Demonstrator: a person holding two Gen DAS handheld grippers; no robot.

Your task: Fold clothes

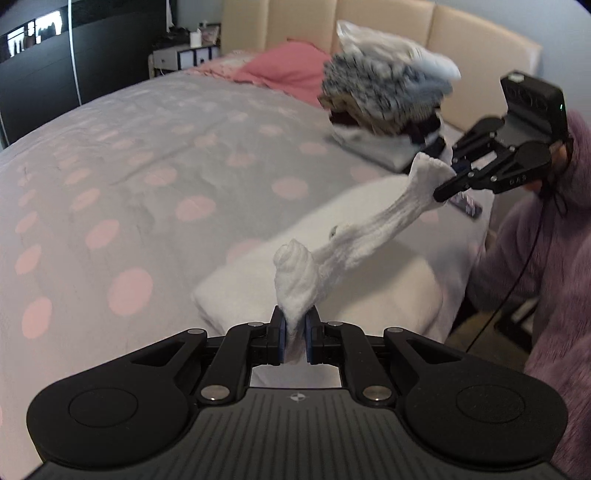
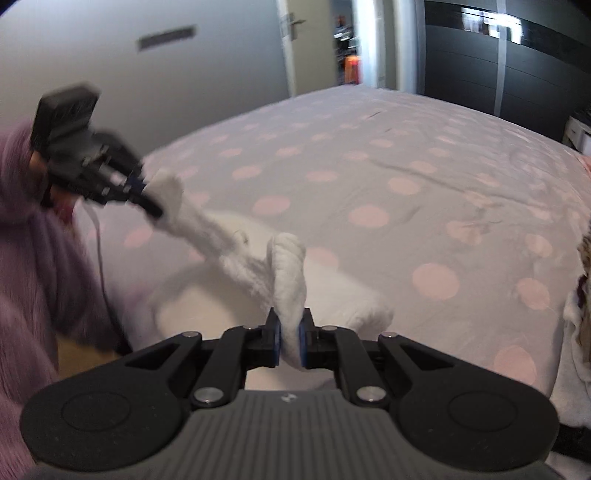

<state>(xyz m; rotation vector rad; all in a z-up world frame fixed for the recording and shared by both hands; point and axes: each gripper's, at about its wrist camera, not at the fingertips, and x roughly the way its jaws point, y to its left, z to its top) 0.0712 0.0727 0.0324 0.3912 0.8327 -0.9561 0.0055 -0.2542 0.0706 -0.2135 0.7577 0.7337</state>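
Above the near edge of the bed, one white sock (image 1: 354, 240) hangs stretched in the air between two grippers. The left gripper (image 1: 294, 334) has its jaws closed tight on one end of the sock, the fabric bunching into a rounded fold just past the blue pads (image 1: 282, 332). The right gripper (image 2: 291, 341) is likewise clamped on the other end, with a loop of white knit standing up between its two fingers. From the left wrist view the right gripper shows at the far right, pinching the sock's end; from the right wrist view the left one appears blurred at the left.

Directly under the sock lies one folded white cloth (image 1: 332, 291) on the bedcover (image 1: 147, 166), which is pale grey with pink dots. Farther back, near the cream headboard (image 1: 406, 33), sits one heap of clothes (image 1: 384, 96), blurred, with speckled and pale blue pieces on top. One pink pillow (image 1: 284, 66) lies beside it. A purple fluffy sleeve (image 1: 546, 266) fills the right edge.
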